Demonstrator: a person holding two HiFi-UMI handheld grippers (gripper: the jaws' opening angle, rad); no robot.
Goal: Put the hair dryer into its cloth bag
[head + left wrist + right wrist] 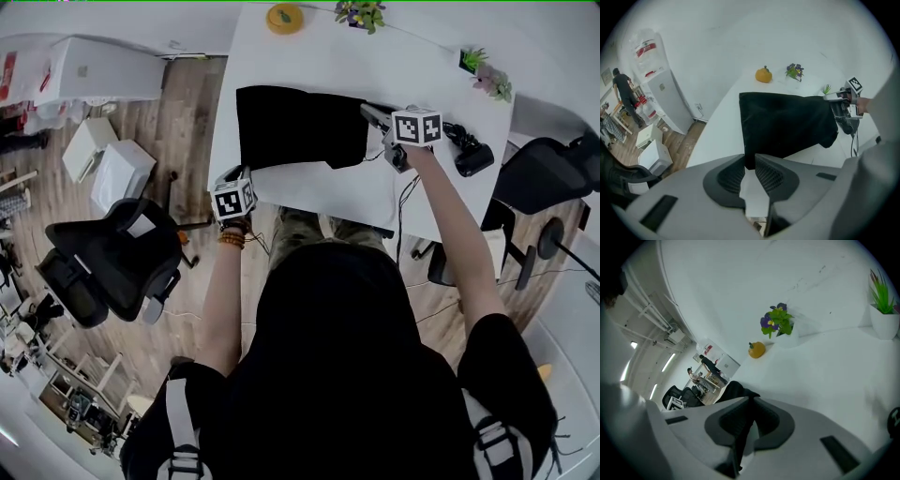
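Blk bag on wht table

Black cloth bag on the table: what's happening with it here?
A person works at a white table with a gripper in each hand. The right gripper is closing on the right edge of the black cloth bag. The left gripper is closing around its near left corner. The hair dryer lies outside, right of the bag.

White table: cloth bag, hair dryer, orange ornament, potted plants.
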